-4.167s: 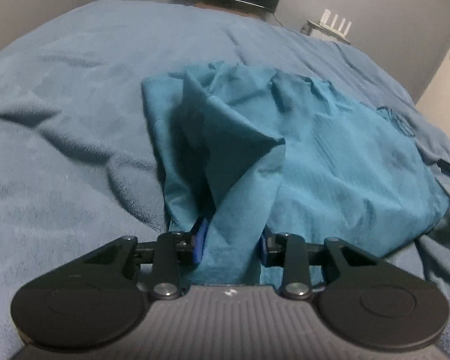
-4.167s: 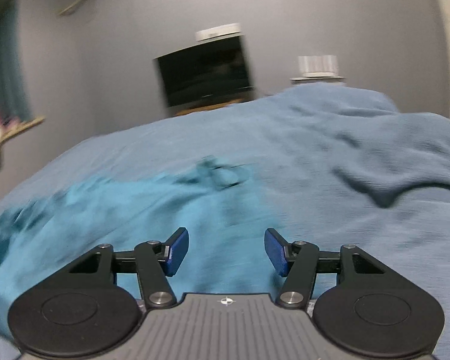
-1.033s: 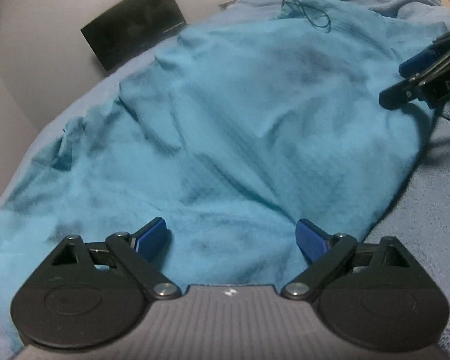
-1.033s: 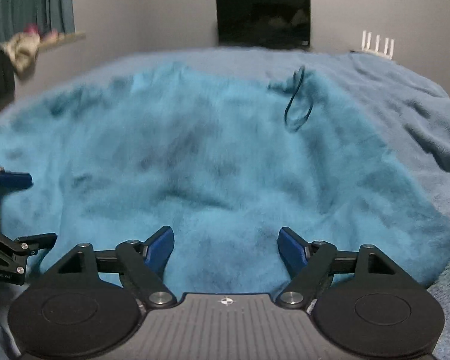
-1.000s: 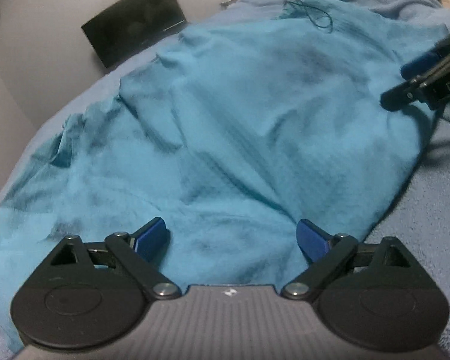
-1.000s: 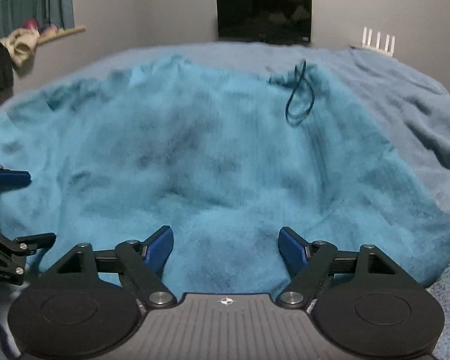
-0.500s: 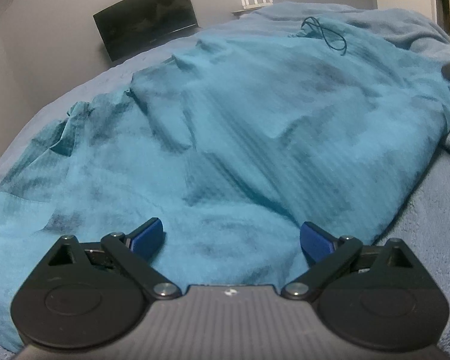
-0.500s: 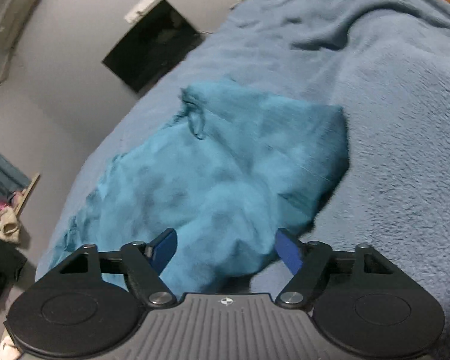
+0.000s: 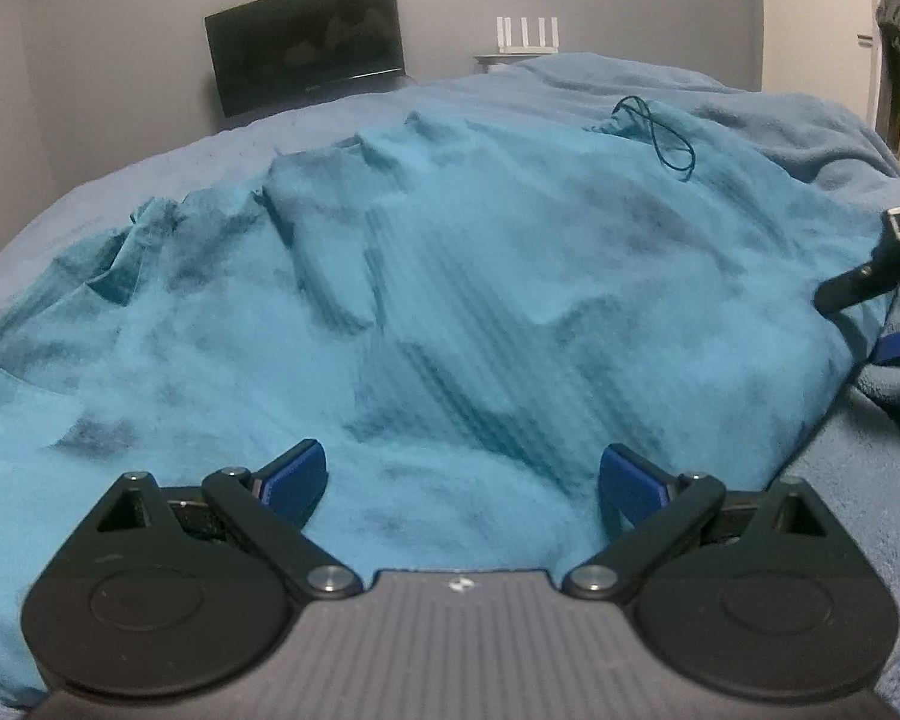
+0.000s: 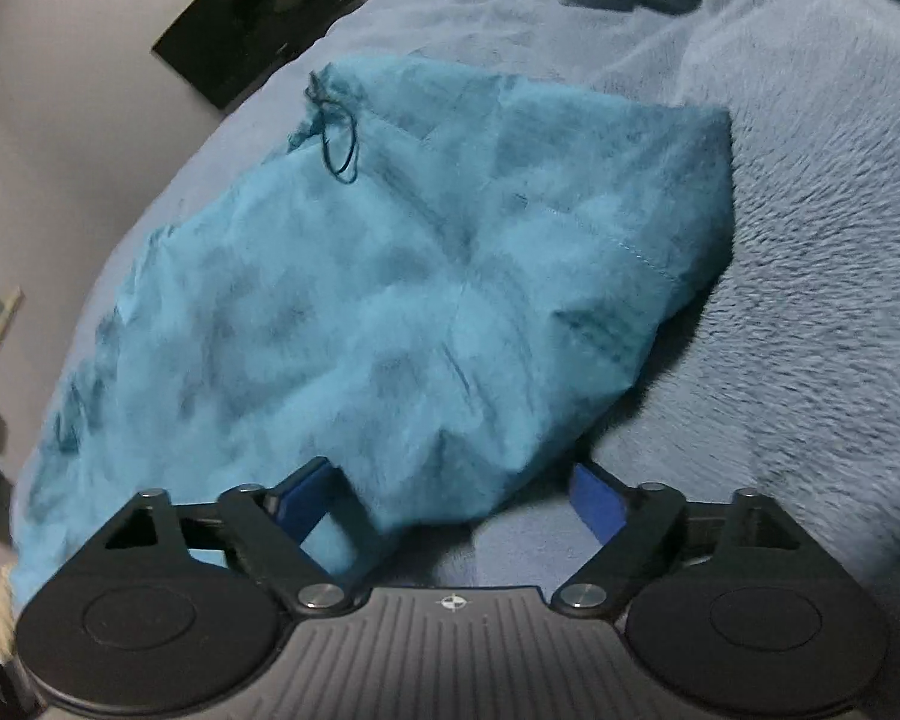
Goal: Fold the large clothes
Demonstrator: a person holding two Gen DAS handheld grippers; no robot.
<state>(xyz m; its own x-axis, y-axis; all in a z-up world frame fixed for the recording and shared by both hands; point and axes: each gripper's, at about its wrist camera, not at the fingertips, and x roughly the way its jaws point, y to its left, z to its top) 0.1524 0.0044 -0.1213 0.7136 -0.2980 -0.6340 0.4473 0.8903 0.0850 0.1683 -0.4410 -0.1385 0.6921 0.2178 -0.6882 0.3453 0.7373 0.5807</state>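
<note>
A large teal garment [image 9: 450, 276] lies spread and rumpled on the bed, with a dark drawstring loop [image 9: 660, 132] near its far edge. My left gripper [image 9: 459, 480] is open, its blue pads [image 9: 294, 471] resting over the near hem with cloth between them. My right gripper [image 10: 447, 495] is open at the garment's [image 10: 390, 276] near corner, cloth lying between its pads [image 10: 597, 498]. The drawstring [image 10: 339, 144] shows at the far end there. The right gripper also shows in the left wrist view [image 9: 888, 312] at the garment's right edge.
A blue-grey fleece blanket [image 10: 810, 240] covers the bed under and around the garment. A dark monitor [image 9: 306, 42] and a white router [image 9: 525, 36] stand against the grey wall beyond the bed. A door [image 9: 822, 12] is at the right.
My left gripper has let go of the garment and opened wide; the garment now lies spread flat. My right gripper swung right and tilted down to the garment's corner.
</note>
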